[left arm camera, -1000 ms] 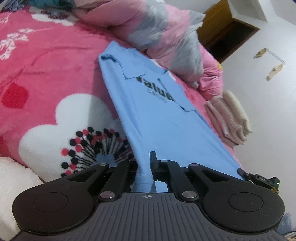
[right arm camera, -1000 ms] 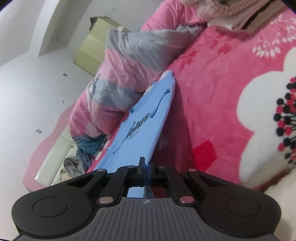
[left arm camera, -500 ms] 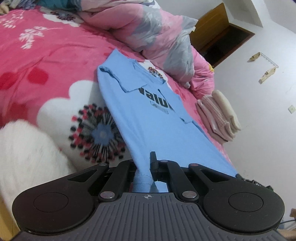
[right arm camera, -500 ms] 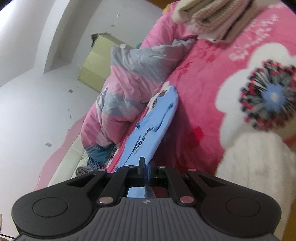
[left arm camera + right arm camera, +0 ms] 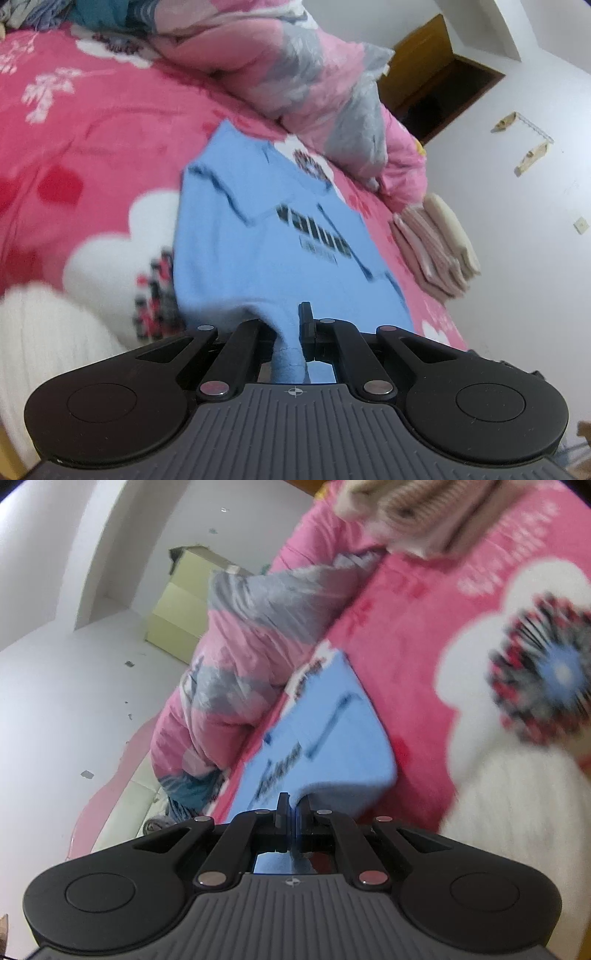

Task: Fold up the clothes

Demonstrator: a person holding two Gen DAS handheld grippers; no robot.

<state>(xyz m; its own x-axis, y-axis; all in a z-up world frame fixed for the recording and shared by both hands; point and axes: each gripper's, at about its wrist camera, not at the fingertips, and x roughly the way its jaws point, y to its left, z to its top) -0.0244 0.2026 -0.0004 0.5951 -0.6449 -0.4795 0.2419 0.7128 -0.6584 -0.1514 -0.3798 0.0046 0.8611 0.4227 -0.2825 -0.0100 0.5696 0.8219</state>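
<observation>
Pink floral blanket (image 5: 92,155) bears the blue shirt (image 5: 258,258), both tools (image 5: 291,332) (image 5: 293,808) clenched on its hem.

You've got one blue shirt (image 5: 266,236) on the bed (image 5: 92,122), one bunched-up pink and grey quilt (image 5: 295,74), one stack of folded clothes (image 5: 436,243) at the bed's edge, and two grippers, left gripper (image 5: 291,325) and right gripper (image 5: 293,808).
</observation>
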